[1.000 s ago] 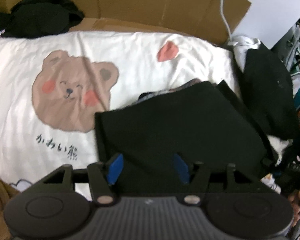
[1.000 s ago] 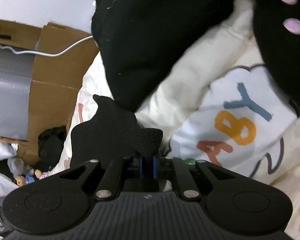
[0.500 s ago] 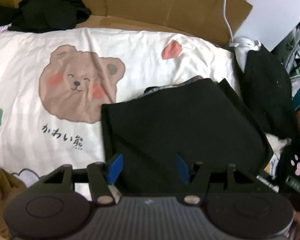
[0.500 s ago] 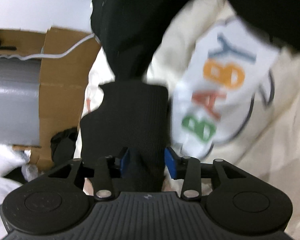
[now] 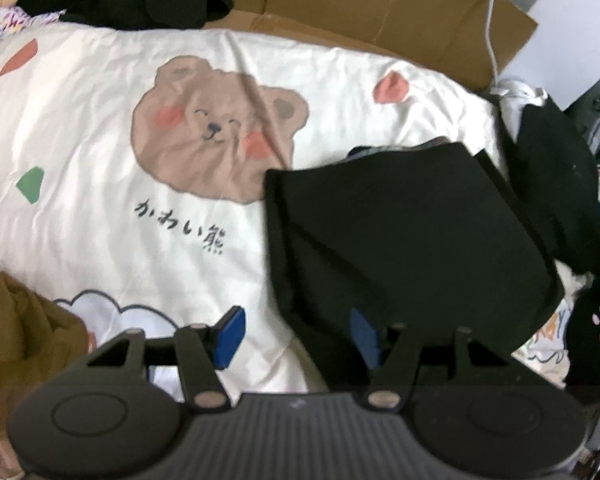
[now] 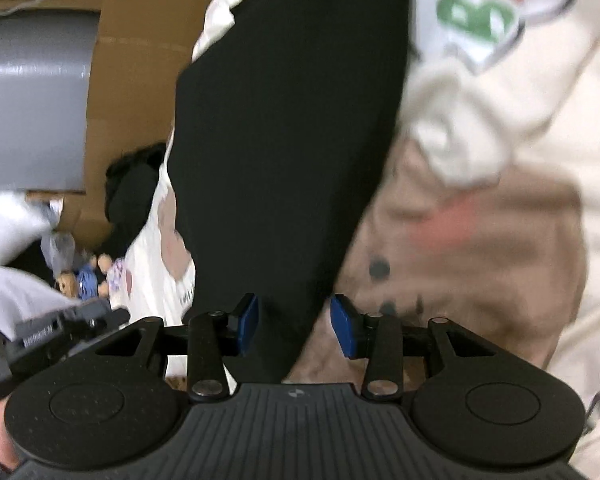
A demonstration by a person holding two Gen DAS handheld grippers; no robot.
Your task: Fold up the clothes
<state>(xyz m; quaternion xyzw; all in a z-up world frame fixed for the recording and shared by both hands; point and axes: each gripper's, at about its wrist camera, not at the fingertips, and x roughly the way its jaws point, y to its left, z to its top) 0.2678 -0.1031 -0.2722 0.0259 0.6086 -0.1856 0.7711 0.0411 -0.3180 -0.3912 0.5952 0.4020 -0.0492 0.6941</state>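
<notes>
Step in hand: judged as releasing and settling the folded black knit garment on the cream bear-print bedsheet; best done by withdrawing level, without dragging folds.
Left gripper: spread wide, holding nothing; garment's near left corner between and just beyond the pads.
Right gripper: parted, not clamping; black cloth between the pads, stretching far.
Garment position: right half of sheet, right of the bear's face.

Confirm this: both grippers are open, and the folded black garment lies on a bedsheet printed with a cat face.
Not quite. The left wrist view shows the print on the bedsheet is a bear face, not a cat. The rest holds: left gripper and right gripper are open, black garment on the sheet.
</notes>
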